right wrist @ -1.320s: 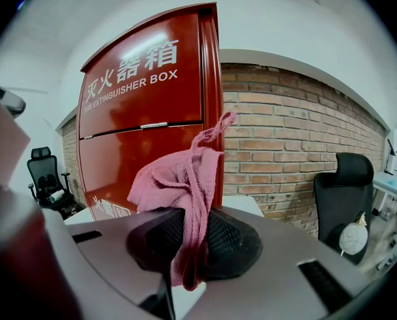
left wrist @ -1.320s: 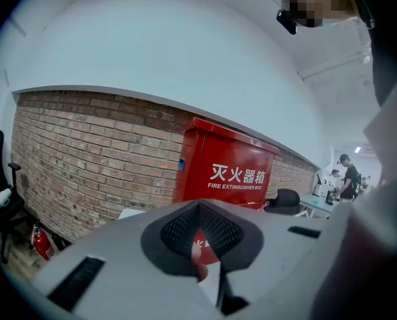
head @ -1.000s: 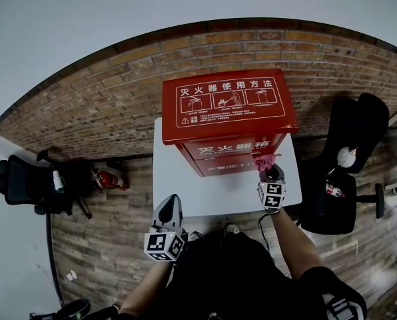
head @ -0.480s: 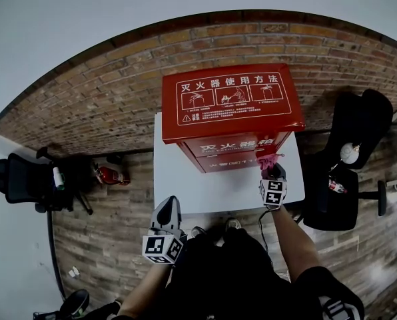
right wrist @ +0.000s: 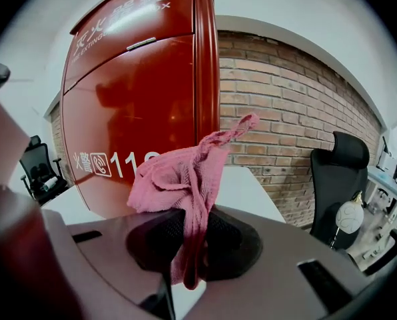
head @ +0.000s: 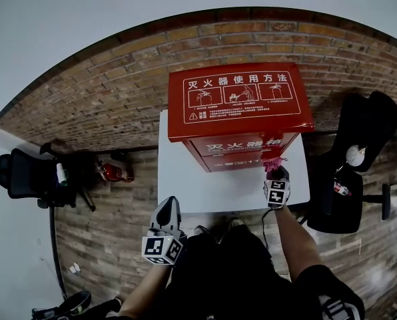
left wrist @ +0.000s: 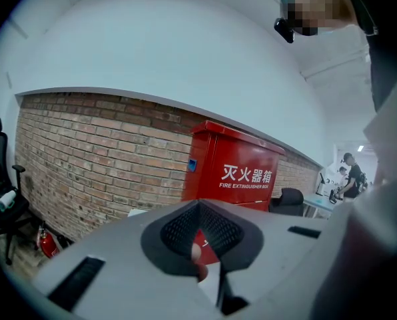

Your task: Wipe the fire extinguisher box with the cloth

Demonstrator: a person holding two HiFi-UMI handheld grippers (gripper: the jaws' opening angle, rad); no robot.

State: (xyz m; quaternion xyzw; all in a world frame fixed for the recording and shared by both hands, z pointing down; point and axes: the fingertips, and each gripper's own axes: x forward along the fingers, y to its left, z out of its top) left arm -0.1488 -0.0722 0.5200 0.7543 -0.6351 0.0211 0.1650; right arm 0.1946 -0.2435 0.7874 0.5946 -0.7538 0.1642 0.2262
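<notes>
The red fire extinguisher box (head: 242, 112) stands on a white table (head: 185, 179) against a brick wall, its front printed with white lettering. My right gripper (head: 275, 175) is shut on a pink cloth (head: 273, 161) at the lower right corner of the box's front. In the right gripper view the cloth (right wrist: 178, 172) bunches up out of the right gripper (right wrist: 192, 245), right beside the glossy box front (right wrist: 138, 112). My left gripper (head: 170, 207) hangs at the table's near edge, shut with nothing held. The left gripper (left wrist: 200, 262) faces the box (left wrist: 242, 172) from a distance.
A black office chair (head: 358, 145) stands right of the table, with a bottle (head: 338, 189) on it. Another black chair (head: 25, 179) and a small red extinguisher (head: 112, 173) are on the left by the brick wall. People sit at desks (left wrist: 348, 179) far off.
The head view has drifted a little, so the box sits further right. My right gripper stays at the box's lower right front corner with the cloth. The left gripper has hardly moved.
</notes>
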